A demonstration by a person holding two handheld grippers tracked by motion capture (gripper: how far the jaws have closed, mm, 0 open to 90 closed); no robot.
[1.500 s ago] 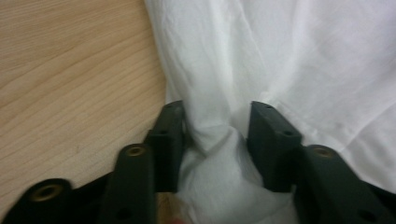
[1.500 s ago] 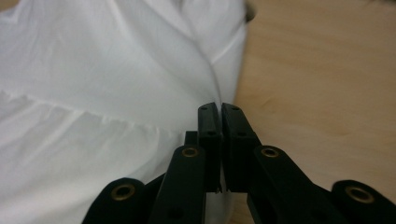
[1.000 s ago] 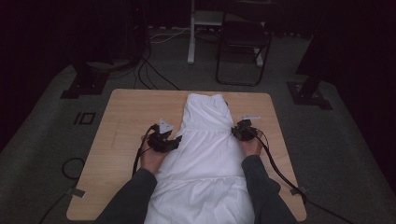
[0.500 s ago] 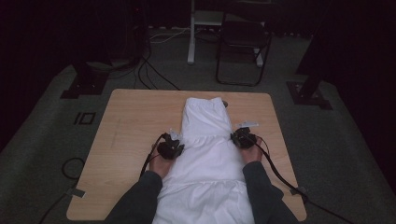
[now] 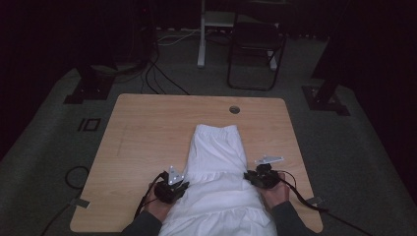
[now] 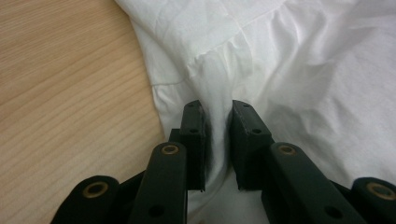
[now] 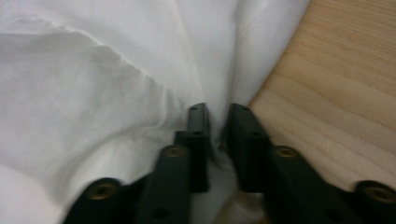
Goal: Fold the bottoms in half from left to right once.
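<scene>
Two black two-jaw grippers sit at the near edge of the light wooden table [image 5: 147, 132], one in each of the person's hands. The left gripper [image 6: 217, 135] has its jaws drawn close together with a fold of the white gathered cloth garment [image 5: 216, 172] pinched between them, at the garment's left edge where cloth meets bare wood. The right gripper [image 7: 218, 140] likewise has its jaws nearly closed on a bunched fold of the same garment at its right edge, with wood grain just beside it.

From the high view, the left gripper [image 5: 173, 186] and right gripper [image 5: 259, 176] flank the garment, each carrying a grey three-cornered plate on top. The garment runs lengthwise down the middle of the table, wide near the person and narrowing away, its far end short of a small round hole [image 5: 234, 109] in the tabletop.

Beyond the table, on grey carpet, stand a dark folding chair [image 5: 255, 49] and trailing cables [image 5: 162, 69].
</scene>
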